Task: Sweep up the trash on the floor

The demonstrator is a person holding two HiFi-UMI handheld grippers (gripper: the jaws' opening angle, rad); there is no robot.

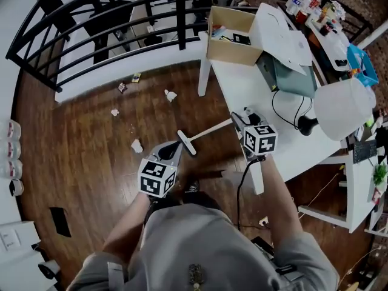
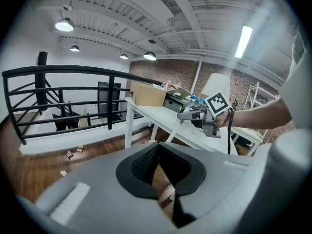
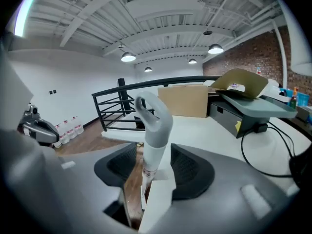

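Dark wooden floor [image 1: 91, 138] runs between a black railing at twelve o'clock and a white table [image 1: 242, 90] at three o'clock in the head view.

The right gripper [image 3: 155, 172] has its jaws spread wide. The broom's grey hooked grip [image 3: 155, 123] stands upright in the gap with space on both sides, so the pads are not pressing on it. The left gripper [image 2: 158, 172] has its jaws pressed together on nothing.

From the right gripper the white shaft [image 1: 209, 131] slants toward eight o'clock down to a small crossbar head [image 1: 187, 143] on the floor, just beside the left gripper's tip. The trash is scattered from nine to eleven o'clock of that head: crumpled paper [image 1: 137, 145], another scrap [image 1: 171, 94], and small wrappers [image 1: 122, 87] near the railing.

The broom looks light and stiff, and its smooth plastic grip is likely to twist in a loose pinch. A firm hold on the straight part just below the hook seems best, with the left gripper lower on the shaft for steering. The scraps look feather-light and would probably skitter under hard strokes.
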